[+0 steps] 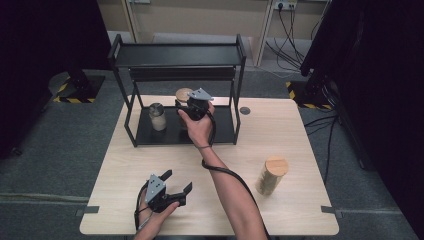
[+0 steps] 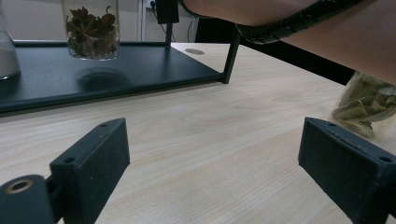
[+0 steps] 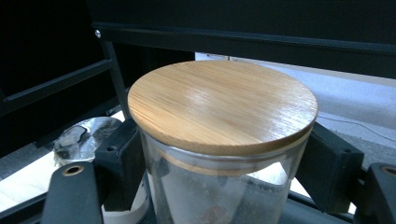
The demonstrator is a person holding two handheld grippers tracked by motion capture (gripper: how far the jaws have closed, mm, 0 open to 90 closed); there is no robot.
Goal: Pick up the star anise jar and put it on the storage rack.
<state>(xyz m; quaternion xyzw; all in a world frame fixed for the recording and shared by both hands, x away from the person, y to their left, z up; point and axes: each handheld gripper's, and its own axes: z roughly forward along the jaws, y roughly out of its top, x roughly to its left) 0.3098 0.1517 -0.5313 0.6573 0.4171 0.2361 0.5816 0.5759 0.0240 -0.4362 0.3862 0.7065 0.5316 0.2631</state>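
Right gripper (image 1: 192, 103) is up at the black rack (image 1: 176, 54), lower shelf, and it's clamped on a glass jar (image 3: 219, 186) w/ a round bamboo lid (image 3: 222, 103). In the right gripper view both black pads sit tight against the glass just under the lid, one each side. The jar stands upright in the rack's lower level, abt mid-shelf, under the top shelf. From the high view the hand and gripper body cover most of it, so you mostly get a sliver of lid. Can't tell if the base is resting on the shelf or a bit off it, the bottom is cut off. The left gripper view shows star anise (image 2: 91, 29) in the glass, top of the jar cropped.

Second jar (image 1: 157, 116) w/ a silvery top stands to the left on the same shelf, near but apart. It's got smth pale inside, too small to say what.

Left gripper (image 1: 176, 185) is near the table's (image 1: 280, 135) front edge, jaws spread wide, nothing betw them but bare wood.

Third jar (image 1: 271, 175), bamboo lid, stands out on the table to the right, well apart from the rack. The left gripper view shows dried leaves in it, half hidden behind the right forearm (image 1: 235, 192).
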